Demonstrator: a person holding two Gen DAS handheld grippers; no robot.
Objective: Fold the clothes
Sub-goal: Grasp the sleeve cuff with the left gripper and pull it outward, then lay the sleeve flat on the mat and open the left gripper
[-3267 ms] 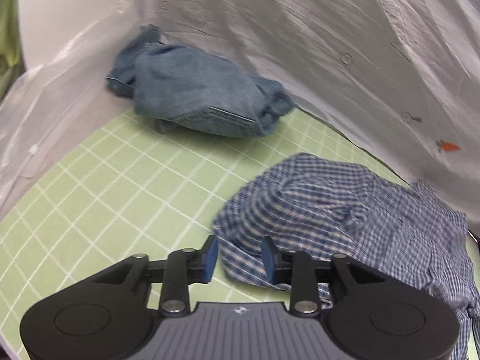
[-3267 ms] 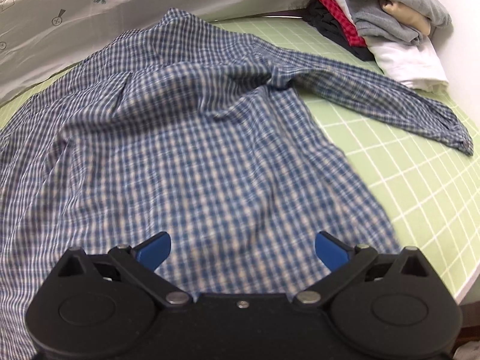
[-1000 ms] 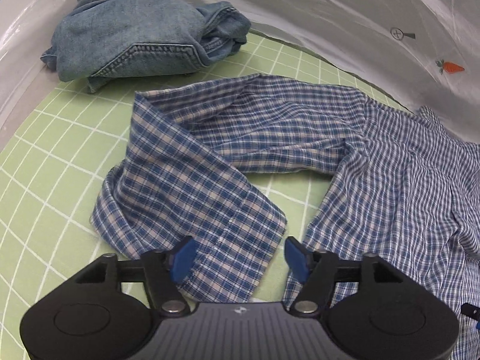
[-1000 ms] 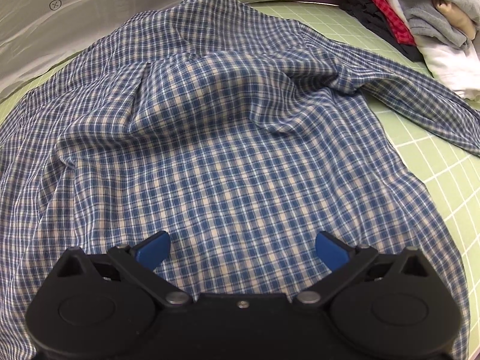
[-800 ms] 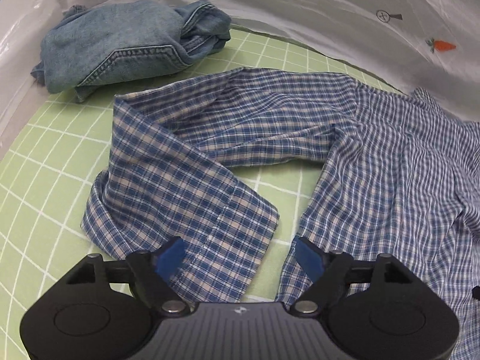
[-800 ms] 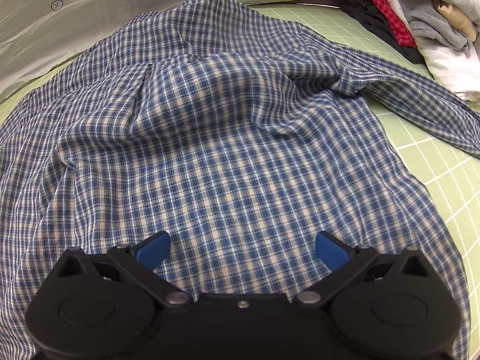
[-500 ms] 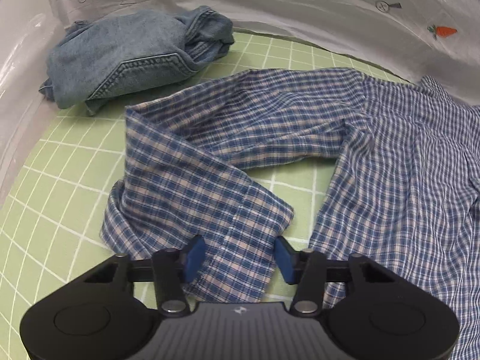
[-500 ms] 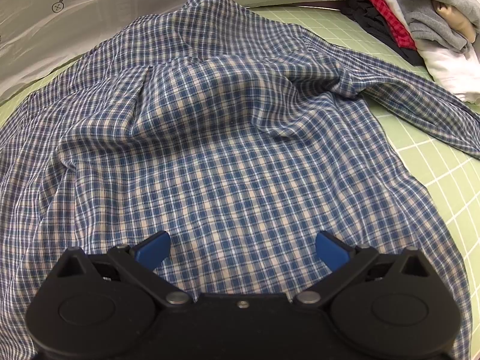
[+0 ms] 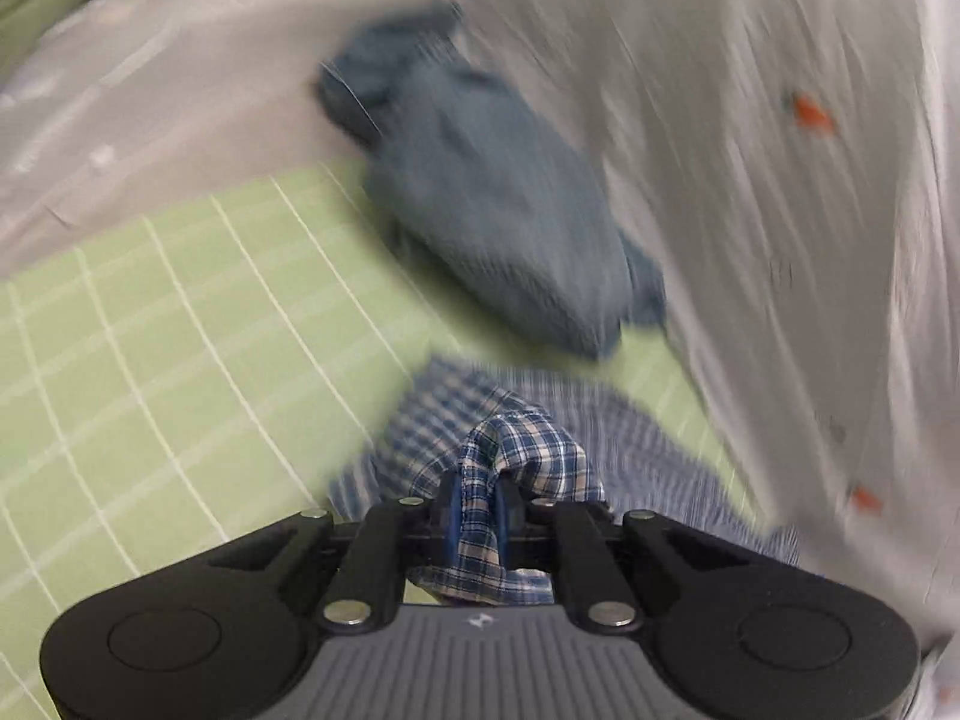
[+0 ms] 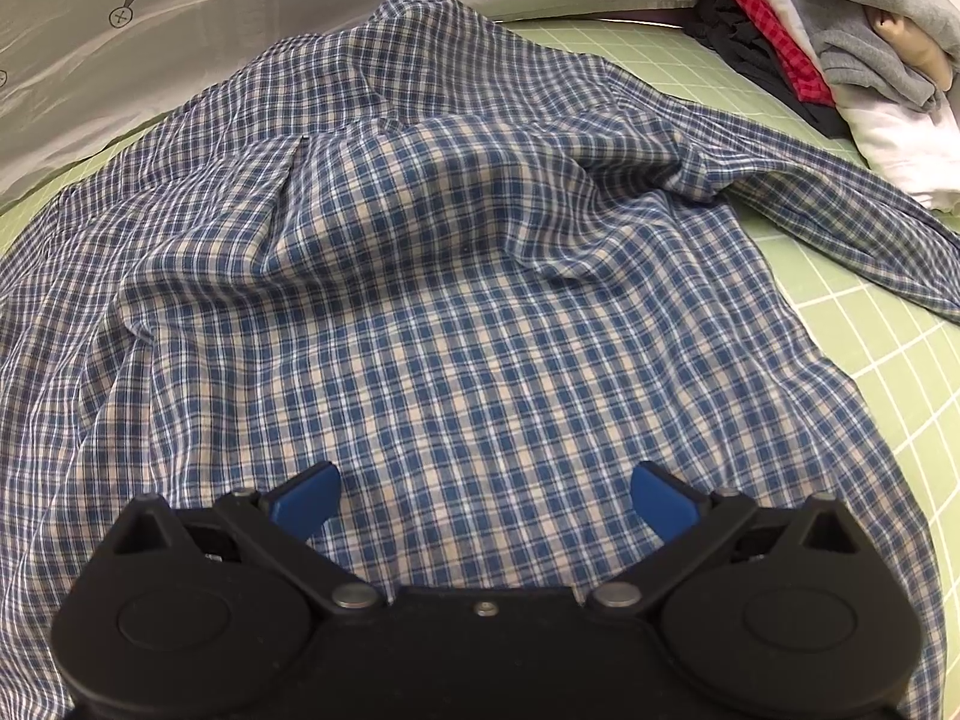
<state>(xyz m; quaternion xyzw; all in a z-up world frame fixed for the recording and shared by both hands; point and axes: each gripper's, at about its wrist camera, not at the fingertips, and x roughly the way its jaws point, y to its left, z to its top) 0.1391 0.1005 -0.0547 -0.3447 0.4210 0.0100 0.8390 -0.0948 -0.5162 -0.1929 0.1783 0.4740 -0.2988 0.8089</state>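
Left gripper (image 9: 478,510) raised off the green gridded mat (image 9: 150,324), jaws clenched on a bunched fold of the blue checked shirt (image 9: 516,450), the pinched cloth puckering up just past the blue pads and a short tail hanging below them. Left wrist view badly smeared by motion: more of that shirt trailing down to the mat behind the grip, its outline uncertain. Beyond it a heap of blue denim (image 9: 492,204), probably jeans, lying near the white sheet with small carrot prints (image 9: 780,180) that walls in the far and right sides. Open mat to the left of the denim and of the gripper.

Right gripper (image 10: 483,495) held low and level over the shirt's lower back panel, jaws released and spread wide, nothing between them; contact between the pads and the cloth hard to judge. Checked shirt (image 10: 456,276) spread across the worktop, wrinkled at the middle, collar end toward the printed sheet (image 10: 180,18), one sleeve running out to the right and cut off by the frame edge. Stack of folded clothes (image 10: 840,42) in grey, red, black and white at the far right corner, close to that sleeve. Bare mat (image 10: 888,348) to the right of the hem; shirt's left edge cut off by the frame
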